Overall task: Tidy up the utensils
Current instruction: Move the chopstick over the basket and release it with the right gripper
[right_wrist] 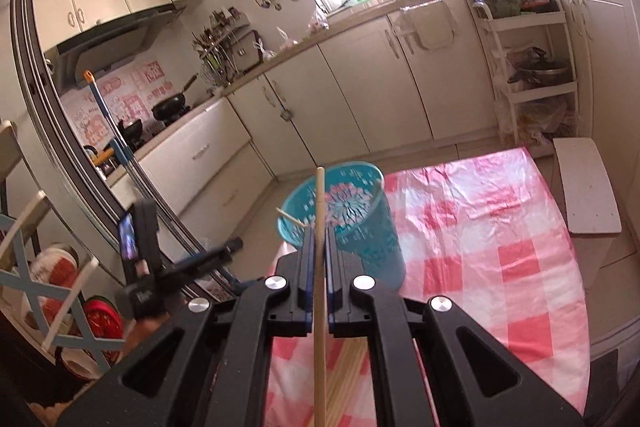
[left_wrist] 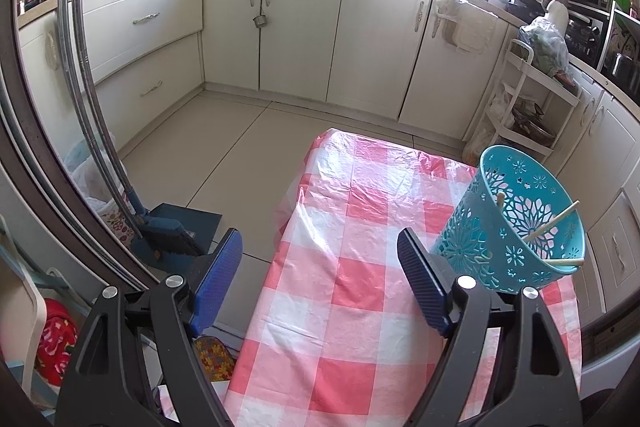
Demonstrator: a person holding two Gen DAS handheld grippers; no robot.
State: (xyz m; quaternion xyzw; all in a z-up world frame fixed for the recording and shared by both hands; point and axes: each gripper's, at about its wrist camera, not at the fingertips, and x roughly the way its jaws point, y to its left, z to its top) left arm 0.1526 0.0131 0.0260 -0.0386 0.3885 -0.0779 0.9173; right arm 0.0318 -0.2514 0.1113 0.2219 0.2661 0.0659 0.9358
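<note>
A teal perforated holder (left_wrist: 516,223) stands on the pink checked tablecloth (left_wrist: 340,267) with two wooden chopsticks (left_wrist: 552,223) inside. My left gripper (left_wrist: 320,255) is open and empty, just left of the holder. In the right wrist view my right gripper (right_wrist: 319,239) is shut on one wooden chopstick (right_wrist: 319,287), held upright with its tip at the near rim of the holder (right_wrist: 344,223). A chopstick end (right_wrist: 290,217) leans on that rim. More chopsticks (right_wrist: 348,379) lie on the cloth under the gripper. The left gripper (right_wrist: 188,267) shows at the left.
White kitchen cabinets (left_wrist: 296,27) run around the room. A mop and dustpan (left_wrist: 168,231) stand left of the table. A white shelf cart (left_wrist: 532,99) with pots stands at the right. A white board (right_wrist: 588,187) lies by the table's far edge.
</note>
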